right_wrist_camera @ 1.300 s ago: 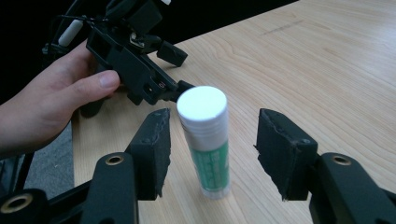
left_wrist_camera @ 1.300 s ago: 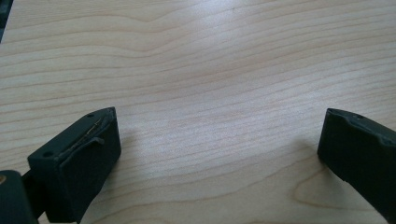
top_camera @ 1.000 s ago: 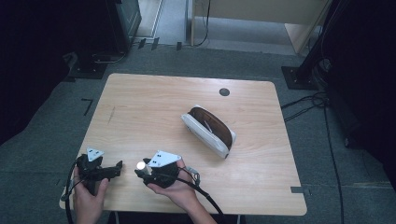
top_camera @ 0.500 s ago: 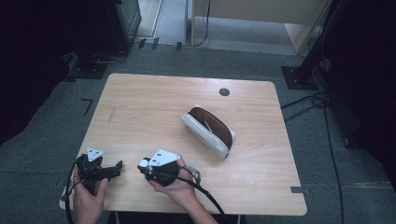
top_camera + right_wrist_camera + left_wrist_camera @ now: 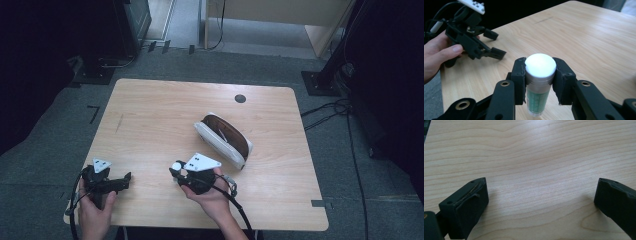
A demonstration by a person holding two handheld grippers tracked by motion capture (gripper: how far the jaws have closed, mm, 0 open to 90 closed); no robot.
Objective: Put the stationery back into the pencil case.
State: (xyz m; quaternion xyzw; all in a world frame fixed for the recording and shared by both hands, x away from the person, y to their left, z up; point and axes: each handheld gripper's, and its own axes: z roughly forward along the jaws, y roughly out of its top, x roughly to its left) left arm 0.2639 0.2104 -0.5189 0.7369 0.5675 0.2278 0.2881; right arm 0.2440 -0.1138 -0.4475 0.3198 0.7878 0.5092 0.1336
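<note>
The right gripper (image 5: pixel 540 82) is clamped on a white-capped glue stick (image 5: pixel 539 82), held upright just above the table (image 5: pixel 150 125) — keep the squeeze steady and the stick vertical while carrying it toward the open pouch (image 5: pixel 223 140). The left gripper (image 5: pixel 120 181) rests released, jaws wide apart. The green label's print is too blurred to read.

High view overhead, claw views close and low, sharing wooden table (image 5: pixel 150 115).
</note>
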